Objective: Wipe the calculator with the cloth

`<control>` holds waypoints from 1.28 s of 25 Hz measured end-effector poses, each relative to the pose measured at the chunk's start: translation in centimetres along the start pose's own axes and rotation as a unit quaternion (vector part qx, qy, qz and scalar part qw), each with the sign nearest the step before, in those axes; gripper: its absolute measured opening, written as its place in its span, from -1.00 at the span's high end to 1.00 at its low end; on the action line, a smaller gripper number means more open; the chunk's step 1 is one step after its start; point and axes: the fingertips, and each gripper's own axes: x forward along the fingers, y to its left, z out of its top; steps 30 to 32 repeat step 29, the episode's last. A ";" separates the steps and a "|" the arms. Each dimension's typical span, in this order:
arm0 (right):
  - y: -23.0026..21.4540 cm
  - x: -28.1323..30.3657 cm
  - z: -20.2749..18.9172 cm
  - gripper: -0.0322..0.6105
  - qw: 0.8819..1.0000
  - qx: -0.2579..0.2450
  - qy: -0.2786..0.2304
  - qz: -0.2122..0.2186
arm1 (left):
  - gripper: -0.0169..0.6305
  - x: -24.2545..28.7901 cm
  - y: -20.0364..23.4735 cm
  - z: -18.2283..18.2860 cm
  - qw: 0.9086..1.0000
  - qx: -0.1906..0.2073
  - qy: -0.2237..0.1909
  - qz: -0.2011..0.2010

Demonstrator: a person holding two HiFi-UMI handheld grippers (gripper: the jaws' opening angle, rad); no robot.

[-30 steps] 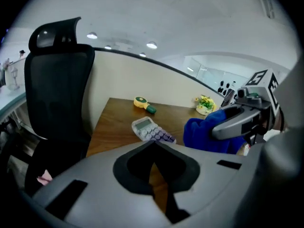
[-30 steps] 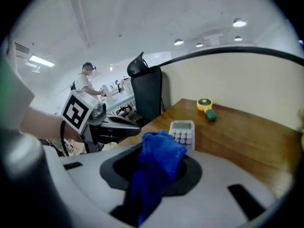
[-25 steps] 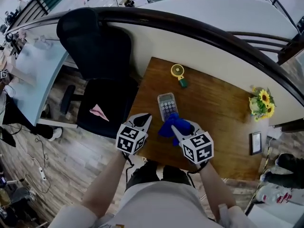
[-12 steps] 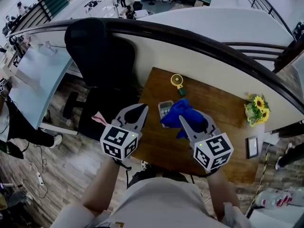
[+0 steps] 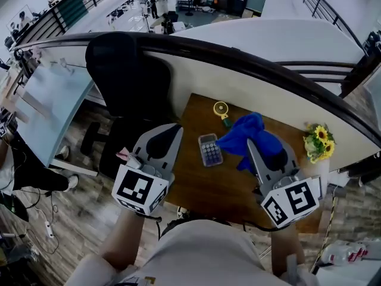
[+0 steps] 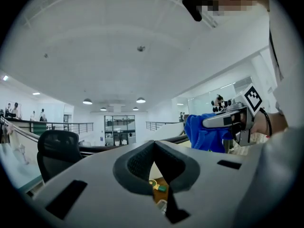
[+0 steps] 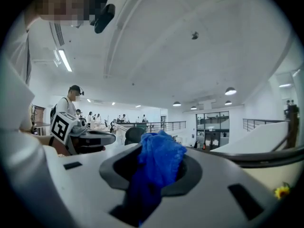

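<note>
Centrally, the calculator [image 5: 209, 149] is lying flat and face up on the wooden bench [image 5: 226, 189], its key grid showing. It is probably light and rigid, and apt to slide under a wiping stroke, so steadying it by its long side edges, clear of keys and display, is looking advisable. Right of the calculator and raised above the bench, the blue cloth [image 5: 247, 130] is hanging in a loose bunch, not touching the calculator. Being soft and limp, it is draping from wherever it is pinched. The right claw [image 7: 154, 175] is clamping a fold of it between its jaws. Left of the calculator, the left claw [image 6: 154, 148] is hovering off the bench edge, jaws together with nothing between them. Beyond the calculator, a small yellow fan [image 5: 221, 109] is resting on the bench. No brand or key legend is resolving legibly; only the square black-and-white markers on the claws' cubes are showing.
</note>
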 end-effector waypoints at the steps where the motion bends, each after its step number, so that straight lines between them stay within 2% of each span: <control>1: -0.1 -0.5 0.7 0.52 1.000 -0.002 -0.008 -0.001 | 0.94 -0.3 0.0 0.8 1.000 0.007 -0.006 0.002; 8: 0.0 -3.3 2.8 0.53 0.999 -0.037 -0.023 -0.019 | 0.94 -2.9 -0.5 4.1 0.999 0.036 -0.035 0.010; 13: 0.3 -4.3 0.7 0.53 1.000 -0.024 0.006 -0.017 | 0.94 -4.0 -1.2 2.6 0.999 0.028 -0.015 0.010; 18: 0.7 -4.6 -0.4 0.53 0.999 -0.031 0.024 -0.013 | 0.94 -4.1 -1.8 -0.4 0.999 0.022 0.027 0.013; 32: 1.0 -5.0 0.6 0.53 1.000 -0.018 0.009 -0.010 | 0.94 -3.8 -2.0 0.5 0.999 0.032 0.015 0.006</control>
